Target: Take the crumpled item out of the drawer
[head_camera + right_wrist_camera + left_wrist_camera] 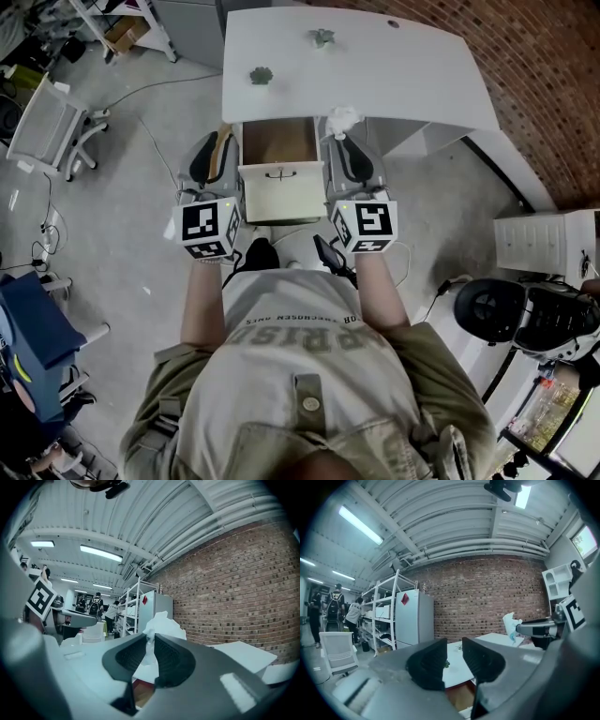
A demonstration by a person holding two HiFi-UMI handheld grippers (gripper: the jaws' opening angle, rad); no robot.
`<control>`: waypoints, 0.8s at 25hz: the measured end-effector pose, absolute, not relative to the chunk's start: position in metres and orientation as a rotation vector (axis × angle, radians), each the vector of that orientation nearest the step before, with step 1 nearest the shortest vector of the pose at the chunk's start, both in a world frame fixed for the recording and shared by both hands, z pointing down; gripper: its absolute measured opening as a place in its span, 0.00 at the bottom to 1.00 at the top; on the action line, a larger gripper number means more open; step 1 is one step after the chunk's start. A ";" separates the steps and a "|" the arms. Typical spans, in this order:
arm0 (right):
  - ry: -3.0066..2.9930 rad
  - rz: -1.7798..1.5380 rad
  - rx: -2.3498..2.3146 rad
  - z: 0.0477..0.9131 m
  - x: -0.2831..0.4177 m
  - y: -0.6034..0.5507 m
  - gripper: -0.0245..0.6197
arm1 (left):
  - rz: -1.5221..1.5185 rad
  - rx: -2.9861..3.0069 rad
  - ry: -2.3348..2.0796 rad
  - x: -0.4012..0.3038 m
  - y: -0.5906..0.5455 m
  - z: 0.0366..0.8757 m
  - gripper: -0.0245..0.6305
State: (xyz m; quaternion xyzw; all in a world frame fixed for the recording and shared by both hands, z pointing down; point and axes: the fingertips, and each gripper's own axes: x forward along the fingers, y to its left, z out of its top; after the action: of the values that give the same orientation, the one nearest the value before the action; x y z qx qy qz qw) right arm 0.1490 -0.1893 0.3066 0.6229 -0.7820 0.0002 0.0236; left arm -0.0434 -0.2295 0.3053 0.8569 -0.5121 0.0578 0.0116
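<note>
As the person stands over the white table (pixel 412 75) in the head view, the drawer (pixel 278 141) below its near edge is pulled out, its brown inside bare. The left gripper (pixel 225 131) sits just left of the drawer and the right gripper (pixel 339 138) just right of it. At the right gripper's tip, a crumpled white paper (pixel 343 118) is up at the table's edge, outside the drawer. Two small green things (pixel 260 76) lie further back on the tabletop.

In the left gripper view, the left gripper (pixel 453 648) has its jaws a narrow gap apart with nothing between them; only the table (pixel 457 670) and the drawer (pixel 461 695) show through. To the right, the right gripper (pixel 534 627) holds the paper (pixel 511 623) in the air above the table. A fridge (pixel 414 618), shelves (pixel 384 613) and a brick wall (pixel 487 592) stand behind.

In the right gripper view, the right gripper (pixel 151 644) pinches the paper (pixel 161 625), whose bulk bunches up above the closed jaws. The left gripper (pixel 77 618) shows at the left.
</note>
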 end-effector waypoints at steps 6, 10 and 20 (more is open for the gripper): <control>-2.418 -0.008 1.939 0.306 0.151 -0.187 0.13 | 0.181 2.674 -1.613 -0.046 -0.229 0.305 0.20; -2.416 -0.014 1.943 0.305 0.151 -0.186 0.13 | 0.179 2.671 -1.627 -0.048 -0.228 0.305 0.14; -2.425 -0.003 1.955 0.305 0.157 -0.185 0.13 | 0.178 2.663 -1.637 -0.047 -0.226 0.307 0.05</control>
State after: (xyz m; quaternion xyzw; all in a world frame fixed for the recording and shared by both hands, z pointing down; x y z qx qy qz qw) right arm 0.1571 -0.1852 0.3045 0.6276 -0.7785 -0.0009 0.0136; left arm -0.0474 -0.2256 0.3066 0.8505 -0.5229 0.0568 0.0054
